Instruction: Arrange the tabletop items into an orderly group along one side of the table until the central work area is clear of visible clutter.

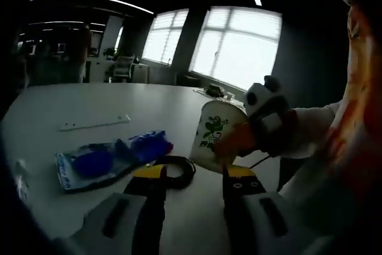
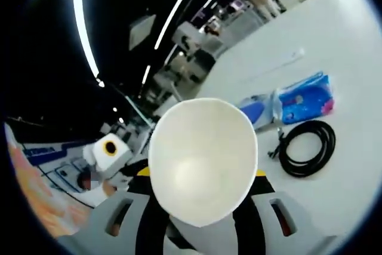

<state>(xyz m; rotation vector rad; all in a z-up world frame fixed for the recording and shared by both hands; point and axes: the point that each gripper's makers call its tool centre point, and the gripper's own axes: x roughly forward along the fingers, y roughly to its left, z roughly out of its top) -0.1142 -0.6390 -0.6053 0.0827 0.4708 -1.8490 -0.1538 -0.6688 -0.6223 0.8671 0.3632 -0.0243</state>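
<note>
Clutter remains across the white table (image 1: 89, 97): one flat strip (image 1: 94, 122), one blue packet (image 1: 110, 158), one coiled black cable (image 1: 179, 168) — none grouped yet. Left gripper (image 1: 194, 178) stands apart, empty. Right gripper (image 2: 200, 198) — clamped on the one paper cup (image 2: 203, 159), lifted above the table.

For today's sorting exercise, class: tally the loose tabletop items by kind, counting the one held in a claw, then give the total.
Paper cup, held in the right claw: 1
Blue plastic packet: 1
Coiled black cable: 1
Flat white strip: 1
Total: 4
</note>
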